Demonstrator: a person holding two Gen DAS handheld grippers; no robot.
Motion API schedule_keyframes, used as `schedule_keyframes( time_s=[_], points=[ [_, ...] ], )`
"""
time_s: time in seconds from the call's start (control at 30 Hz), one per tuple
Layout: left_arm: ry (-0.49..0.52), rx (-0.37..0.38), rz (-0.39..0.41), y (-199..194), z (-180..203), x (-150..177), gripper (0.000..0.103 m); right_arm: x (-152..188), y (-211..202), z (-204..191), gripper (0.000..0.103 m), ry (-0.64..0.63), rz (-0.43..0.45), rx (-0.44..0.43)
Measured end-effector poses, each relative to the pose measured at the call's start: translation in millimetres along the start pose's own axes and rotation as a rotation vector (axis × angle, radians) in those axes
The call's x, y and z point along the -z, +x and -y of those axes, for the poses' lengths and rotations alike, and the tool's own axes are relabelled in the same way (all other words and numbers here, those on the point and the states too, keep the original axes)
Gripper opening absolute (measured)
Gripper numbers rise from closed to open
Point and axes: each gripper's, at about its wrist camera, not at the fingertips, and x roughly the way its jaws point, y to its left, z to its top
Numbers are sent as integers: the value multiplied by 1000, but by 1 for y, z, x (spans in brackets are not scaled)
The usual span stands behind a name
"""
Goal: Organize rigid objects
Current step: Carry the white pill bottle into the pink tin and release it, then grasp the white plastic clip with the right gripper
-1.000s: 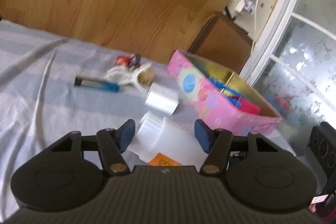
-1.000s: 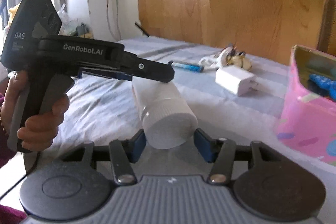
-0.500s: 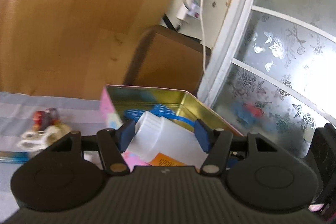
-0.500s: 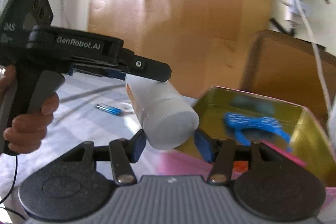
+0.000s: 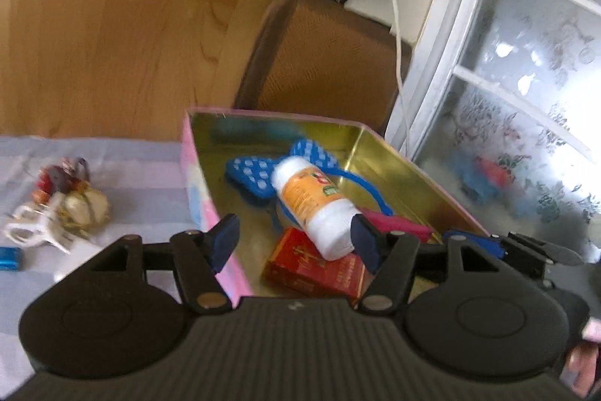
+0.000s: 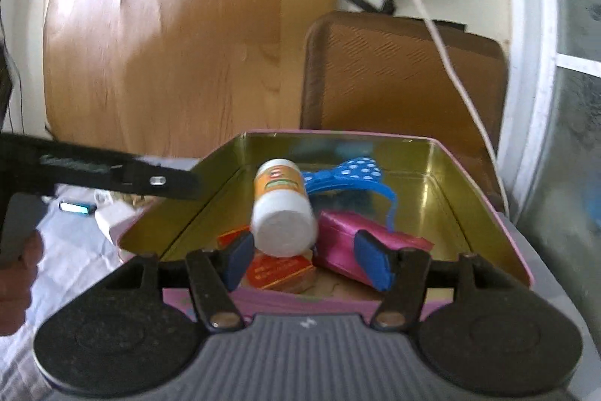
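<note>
White bottle in tin, apparently released

A white bottle with an orange label lies tilted inside the pink tin, resting on a red box.

Bright daylight floods through the frosted window (glaring), edges blurred, fisheye-bent.

left gripper: our black ribbed body, blue pads, brass screws | right gripper: our grey ribbed body, black discs, blue pads
</note>
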Motion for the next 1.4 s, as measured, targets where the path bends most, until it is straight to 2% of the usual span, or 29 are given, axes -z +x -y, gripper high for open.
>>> schedule_keyframes(
  time_s=[0.13,0.23,0.37,0.47,0.6,0.7,0.8,0.9,1.07,1.2,1.37,1.4],
  points=[
    [-24,-48,49,-38,-36,7,67,-4,-11,9,61,70,45,-30],
    [-27,-140,68,-61,-68,11,67,-11,-8,12,60,110,70,-76],
    [-64,-259,61,-77,-118,19,67,-19,6,9,60,119,85,-63],
    [-126,-316,61,-86,-151,25,67,-26,26,15,50,144,44,-53],
    [-171,-356,83,-89,-176,32,67,-32,58,15,37,130,-59,-33],
    [-200,-360,96,-88,-187,37,67,-39,70,6,36,111,-93,-41],
    [-246,-351,94,-89,-195,42,67,-53,67,-14,36,102,-73,-94],
    [-291,-339,134,-95,-200,43,67,-68,64,-45,37,92,-47,-205],
    [-368,-329,166,-103,-212,45,67,-78,85,-126,37,34,-46,-362],
    [-404,-354,189,-111,-220,45,67,-72,121,-173,37,44,-94,-328],
    [-430,-375,222,-119,-228,40,67,-64,174,-197,36,99,-217,-288],
    [-437,-374,231,-122,-230,40,67,-61,182,-200,26,106,-244,-295]
  ],
)
